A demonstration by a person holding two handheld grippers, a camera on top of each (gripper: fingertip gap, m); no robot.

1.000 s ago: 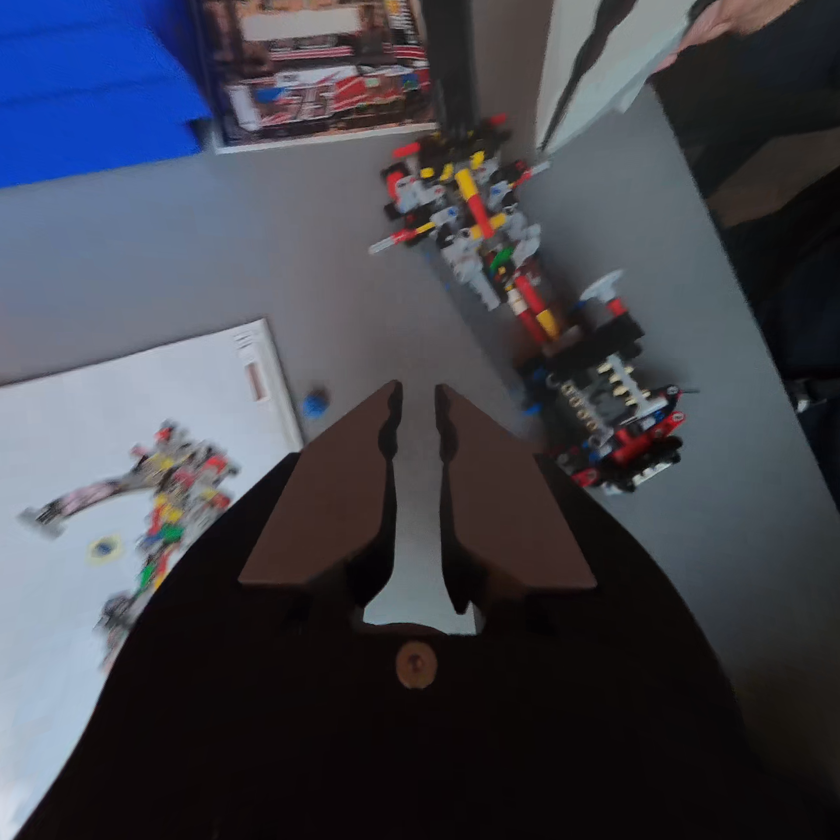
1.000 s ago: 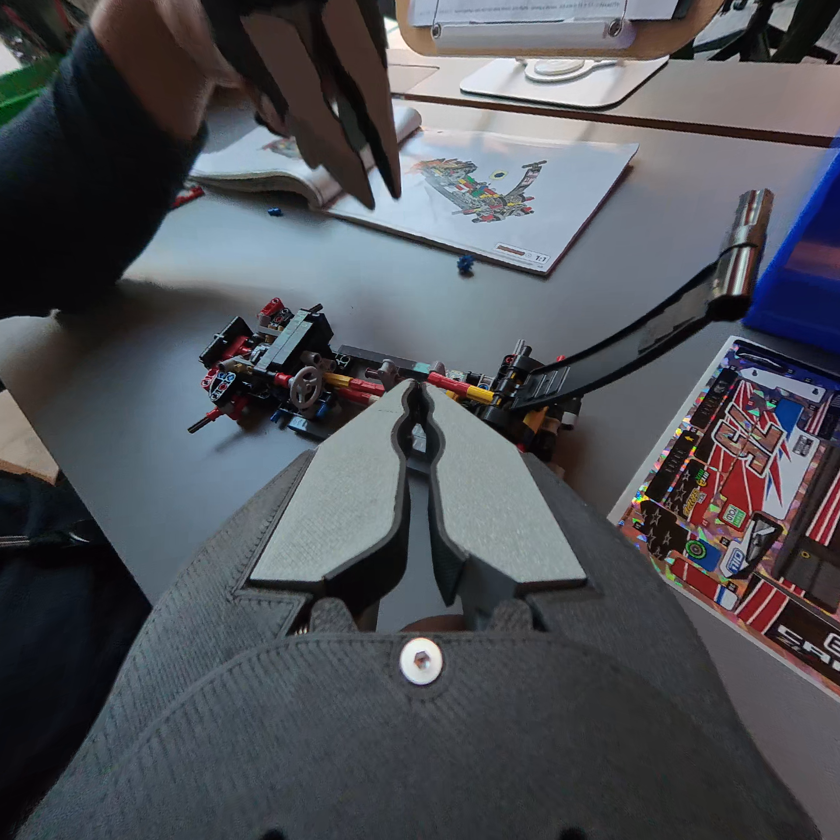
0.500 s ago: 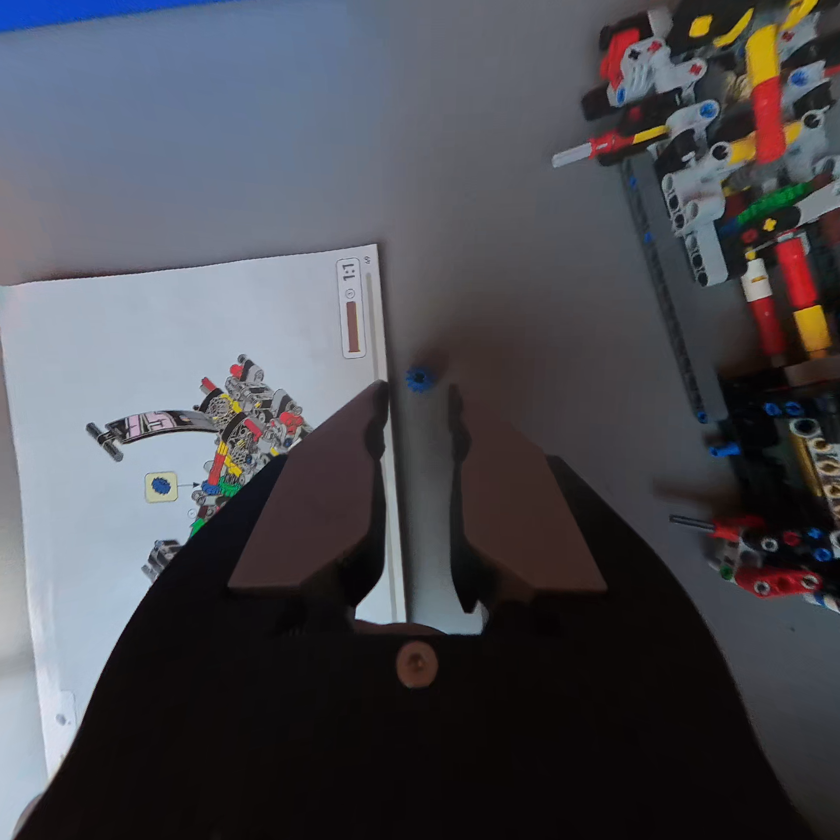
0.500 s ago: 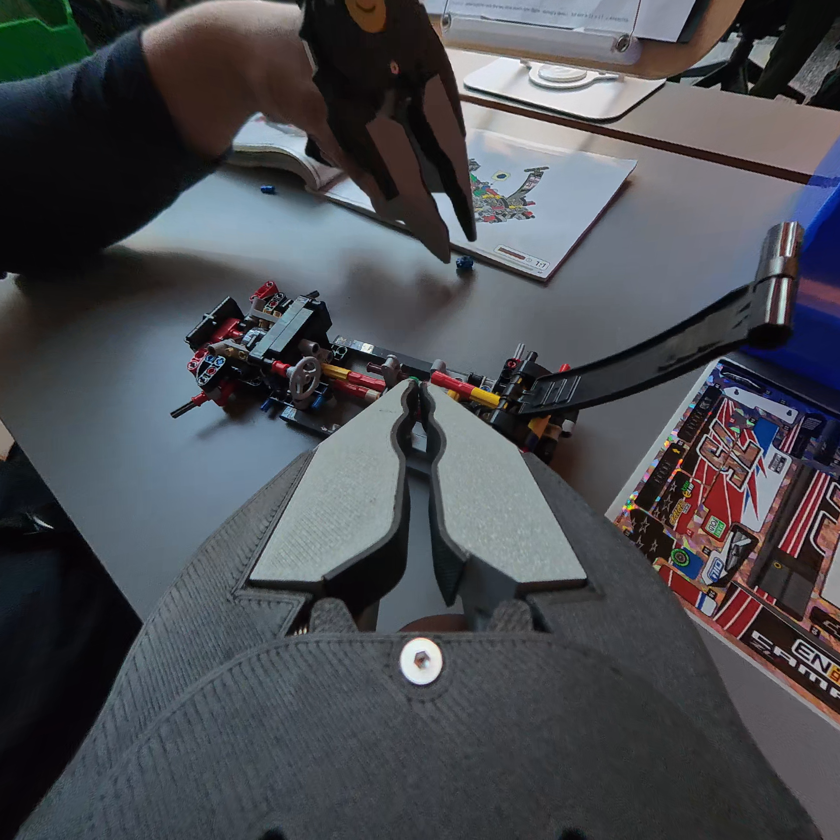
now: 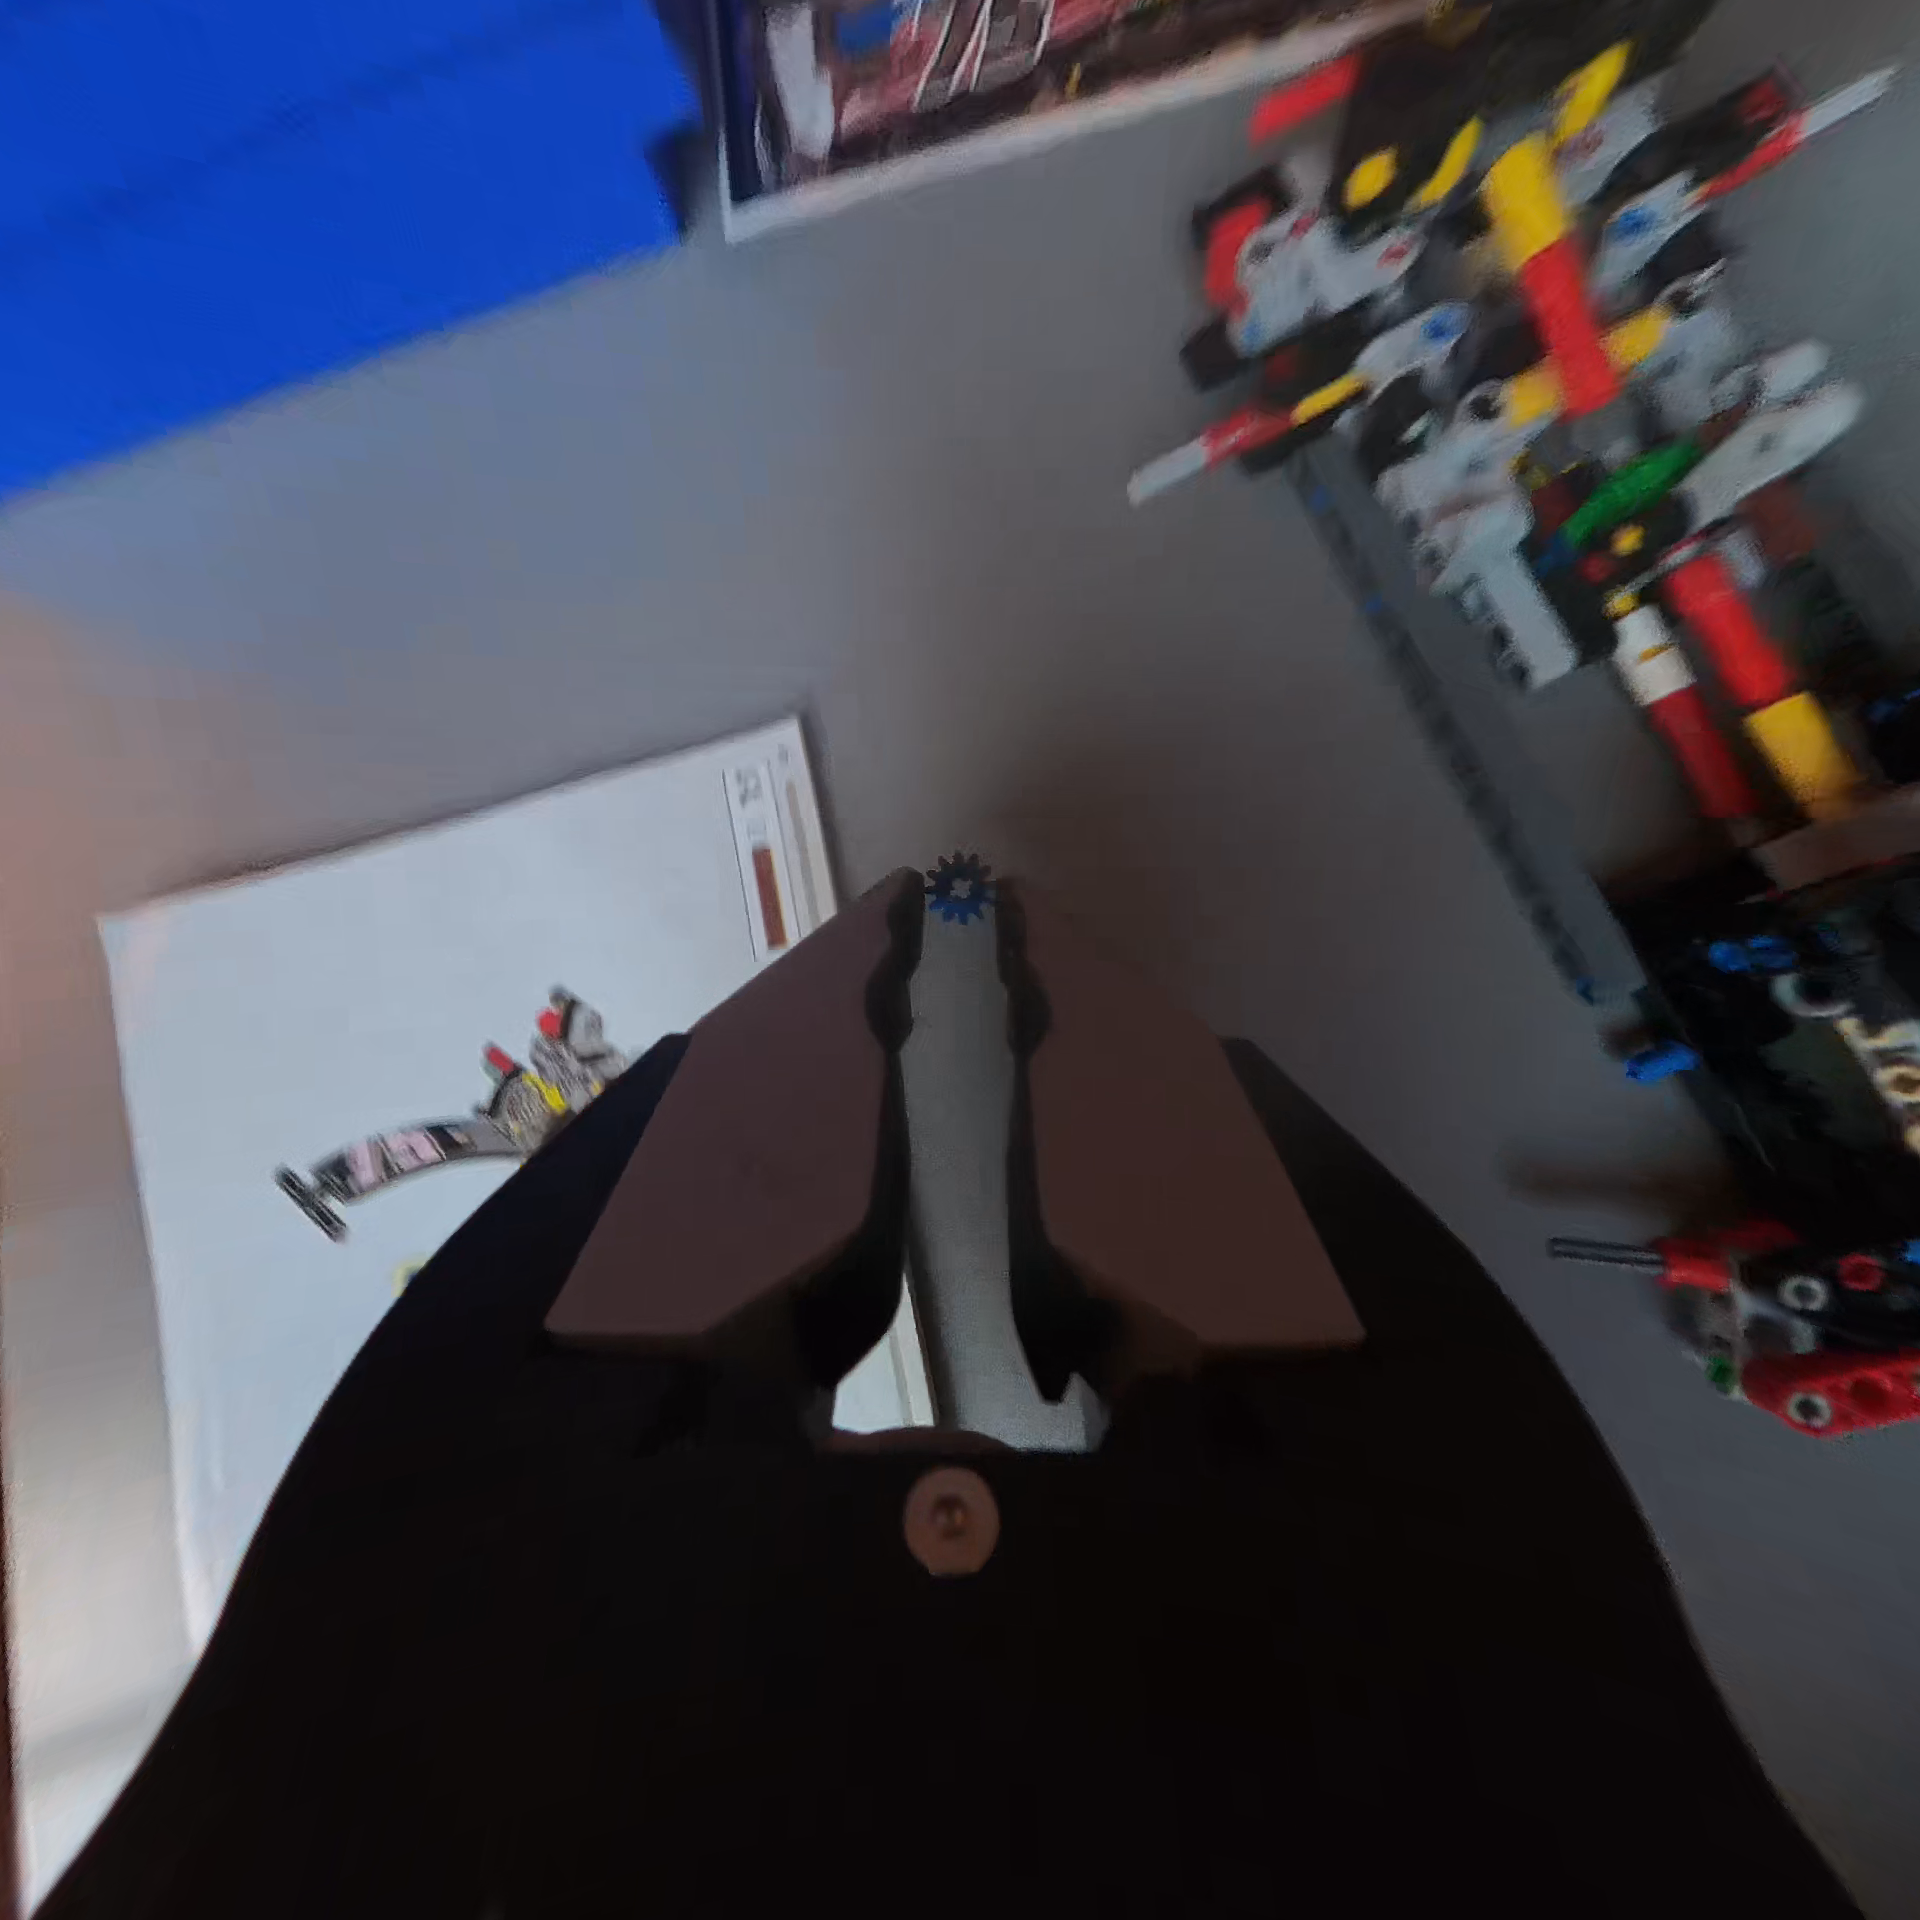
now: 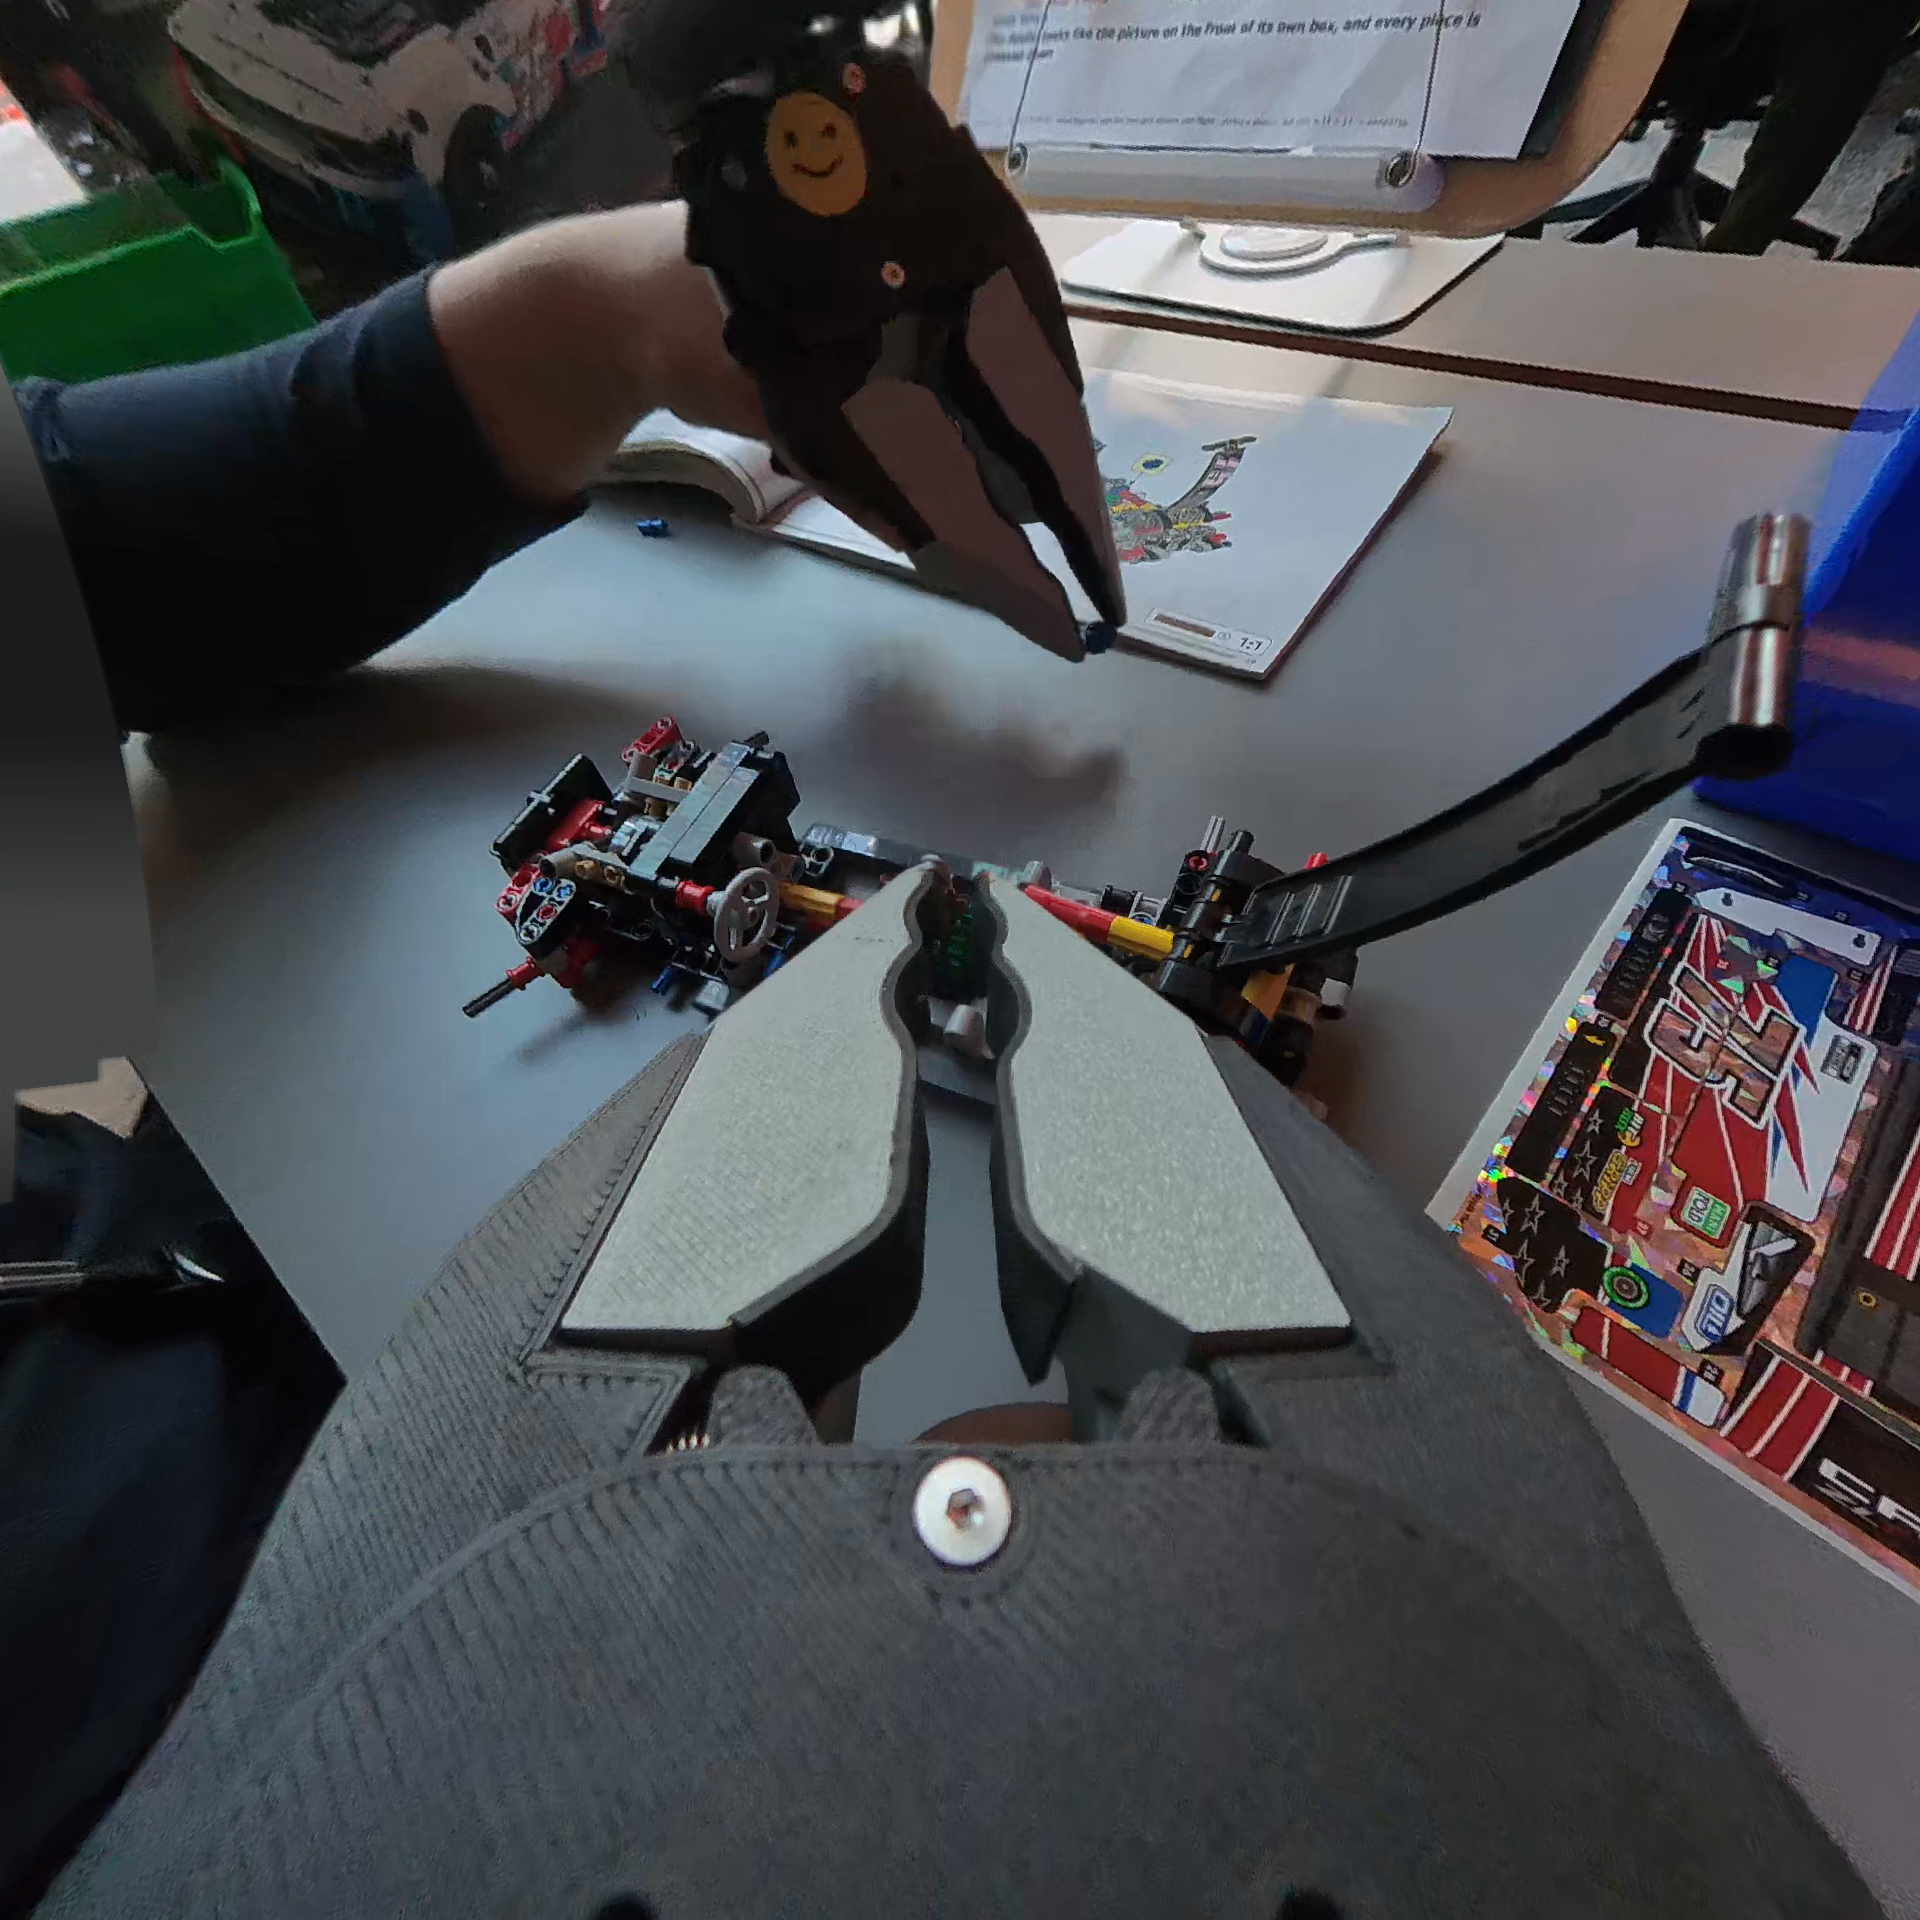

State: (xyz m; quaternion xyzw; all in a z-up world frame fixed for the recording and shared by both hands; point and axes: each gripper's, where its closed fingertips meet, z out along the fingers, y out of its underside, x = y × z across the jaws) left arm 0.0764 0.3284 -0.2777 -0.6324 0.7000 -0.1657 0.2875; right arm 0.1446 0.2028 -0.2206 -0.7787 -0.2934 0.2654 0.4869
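Observation:
My left gripper, with brown fingers, is shut on a small blue gear pinched at its very tips. The right wrist view shows this gripper holding the gear just above the grey table, by the corner of an open instruction booklet. My right gripper, with grey fingers, hangs over the middle of a half-built brick vehicle chassis. Its jaws are practically shut, with only a thin slit at the tips. Model parts show through the slit.
A long black curved piece rises from the chassis toward a blue bin. A shiny sticker sheet lies at the right. A paper stand and a green bin are at the back. A tiny blue part lies by the booklet. My right fingertips sit around 15 cm from my left ones. To reach the long black curved piece in a straight line is about 8 cm for my right fingers, about 20 cm for my left.
My left gripper came down beside the booklet, opened around the blue gear, closed on it and raised it slightly. My right gripper stayed over the chassis, and its tips parted by a sliver.

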